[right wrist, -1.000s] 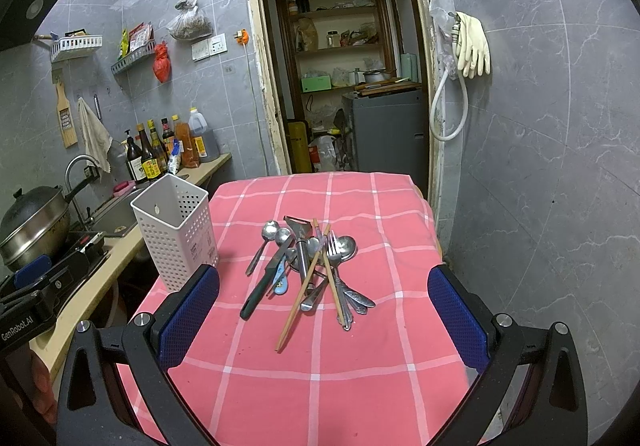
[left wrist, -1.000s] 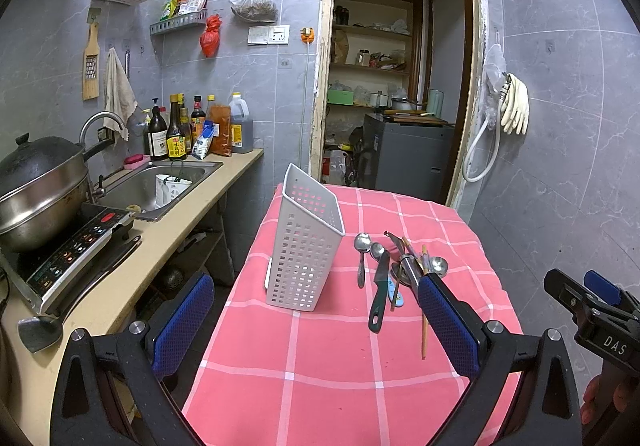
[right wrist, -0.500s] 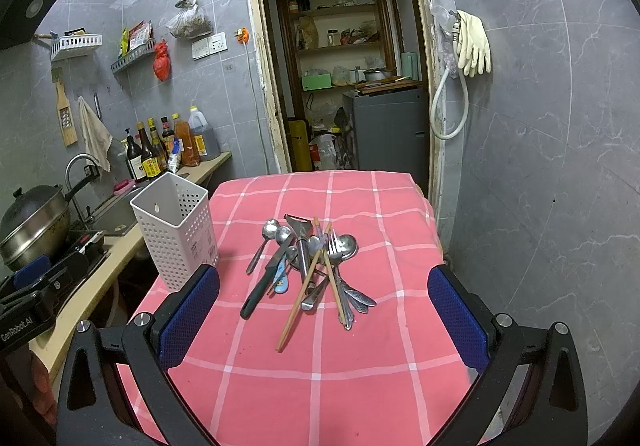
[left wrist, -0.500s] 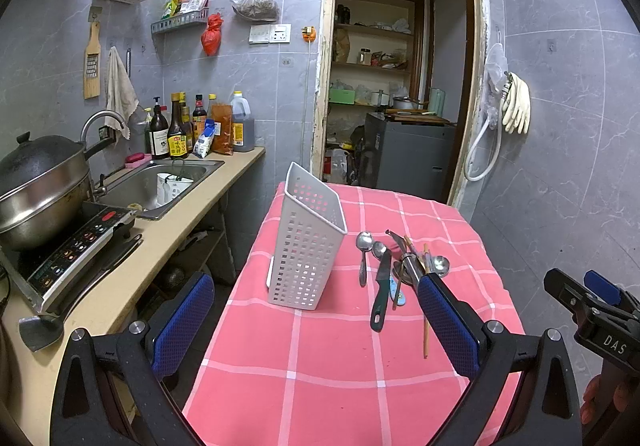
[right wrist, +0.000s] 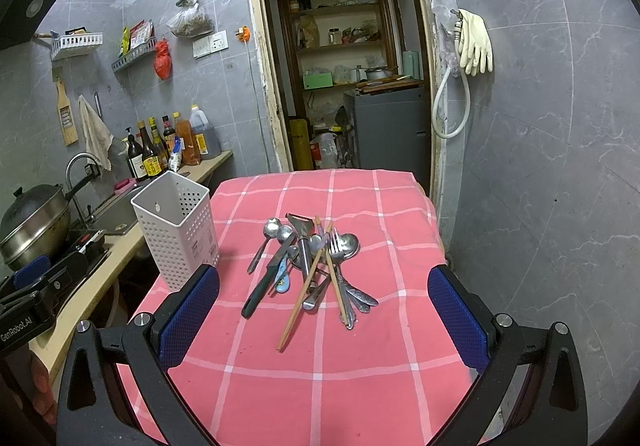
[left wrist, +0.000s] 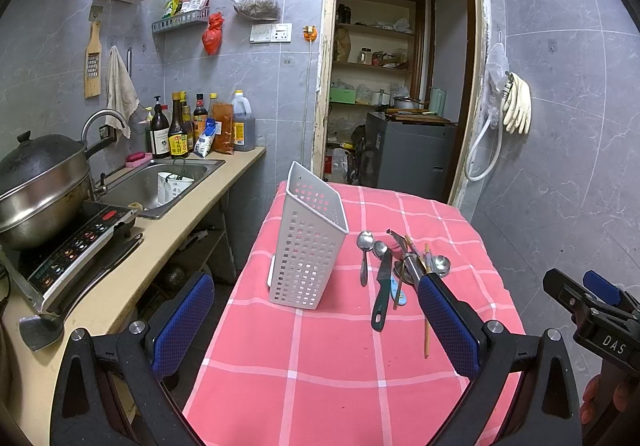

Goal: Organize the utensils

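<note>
A pile of utensils (right wrist: pixel 316 266) lies on the pink checked tablecloth (right wrist: pixel 320 378): spoons, a fork, a green-handled knife (right wrist: pixel 264 278), wooden chopsticks (right wrist: pixel 304 294) and a peeler. A white perforated utensil holder (right wrist: pixel 176 226) stands upright left of the pile; it also shows in the left wrist view (left wrist: pixel 308 246), with the pile (left wrist: pixel 400 266) to its right. My left gripper (left wrist: pixel 316 318) is open and empty, near the holder. My right gripper (right wrist: pixel 324 310) is open and empty, just short of the pile.
A kitchen counter (left wrist: pixel 120 278) with a sink (left wrist: pixel 160 178), bottles, an induction cooker and a lidded pot (left wrist: pixel 36 182) runs along the left. A doorway to a pantry lies behind the table. A tiled wall with hanging gloves (right wrist: pixel 474 42) is at the right.
Both grippers have drifted very slightly; the view is nearly the same. Nothing on the table has moved.
</note>
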`<state>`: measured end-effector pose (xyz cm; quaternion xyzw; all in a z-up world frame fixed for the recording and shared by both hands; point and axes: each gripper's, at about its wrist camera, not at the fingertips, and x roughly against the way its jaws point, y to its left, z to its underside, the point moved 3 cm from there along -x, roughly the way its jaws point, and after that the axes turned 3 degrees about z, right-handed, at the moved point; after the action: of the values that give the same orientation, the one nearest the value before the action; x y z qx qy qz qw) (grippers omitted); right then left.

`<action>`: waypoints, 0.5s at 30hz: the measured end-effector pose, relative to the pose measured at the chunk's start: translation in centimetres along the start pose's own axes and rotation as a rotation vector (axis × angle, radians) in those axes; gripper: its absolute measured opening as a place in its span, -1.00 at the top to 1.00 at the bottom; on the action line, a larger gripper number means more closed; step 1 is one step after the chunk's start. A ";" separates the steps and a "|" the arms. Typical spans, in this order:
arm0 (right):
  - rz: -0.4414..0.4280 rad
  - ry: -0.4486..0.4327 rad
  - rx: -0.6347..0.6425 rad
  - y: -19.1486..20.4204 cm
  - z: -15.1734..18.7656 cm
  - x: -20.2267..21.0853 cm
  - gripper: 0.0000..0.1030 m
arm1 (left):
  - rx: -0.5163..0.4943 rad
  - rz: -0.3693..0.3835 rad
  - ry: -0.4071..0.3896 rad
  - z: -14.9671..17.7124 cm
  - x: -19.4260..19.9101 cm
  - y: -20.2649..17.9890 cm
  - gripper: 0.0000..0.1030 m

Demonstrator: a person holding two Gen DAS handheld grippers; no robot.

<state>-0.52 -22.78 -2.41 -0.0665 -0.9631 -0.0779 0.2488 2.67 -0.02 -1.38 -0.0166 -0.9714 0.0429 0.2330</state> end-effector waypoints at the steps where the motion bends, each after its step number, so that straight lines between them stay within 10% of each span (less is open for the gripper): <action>1: 0.000 0.001 0.000 0.0 0.0 0.0 -0.98 | 0.000 -0.001 0.001 0.0 0.0 0.0 -0.99; 15: -0.001 0.003 0.001 0.0 0.0 -0.3 -0.98 | 0.000 0.000 0.003 0.0 0.0 0.0 -0.99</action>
<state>-0.30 -22.77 -2.54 -0.0659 -0.9628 -0.0774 0.2504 2.67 -0.02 -1.39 -0.0166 -0.9711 0.0430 0.2343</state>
